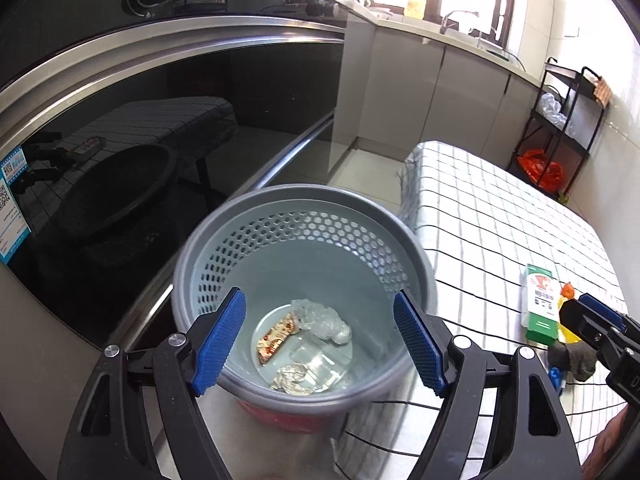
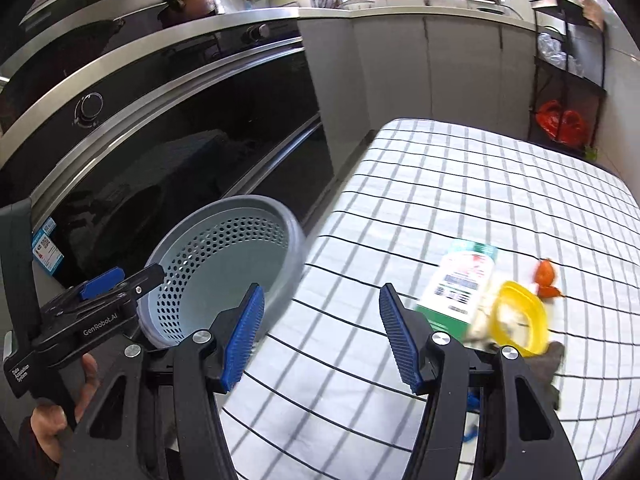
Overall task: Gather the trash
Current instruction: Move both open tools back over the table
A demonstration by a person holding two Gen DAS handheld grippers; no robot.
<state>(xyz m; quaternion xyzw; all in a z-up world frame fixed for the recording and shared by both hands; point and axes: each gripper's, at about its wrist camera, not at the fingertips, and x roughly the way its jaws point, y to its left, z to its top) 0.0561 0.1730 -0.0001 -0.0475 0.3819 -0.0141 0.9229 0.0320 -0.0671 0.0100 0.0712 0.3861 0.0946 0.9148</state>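
Two hand-held grippers, jaws apart and empty, by a grey bin at a checked table.

Left gripper (image 1: 320, 344) hovers open over the perforated bin (image 1: 304, 216), which stands off the table's (image 2: 440, 184) left edge and holds a snack wrapper (image 1: 276, 338), crumpled plastic (image 1: 324, 320) and foil (image 1: 292, 378). Right gripper (image 2: 322, 336) gapes above bare cloth; near the table's right edge lie a green-and-white carton (image 2: 460, 284), a yellow lid (image 2: 520, 316) and orange scraps (image 2: 546, 276).

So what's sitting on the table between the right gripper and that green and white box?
Nothing: in the right wrist view, only bare checked tablecloth lies between the open right gripper and the green and white box.
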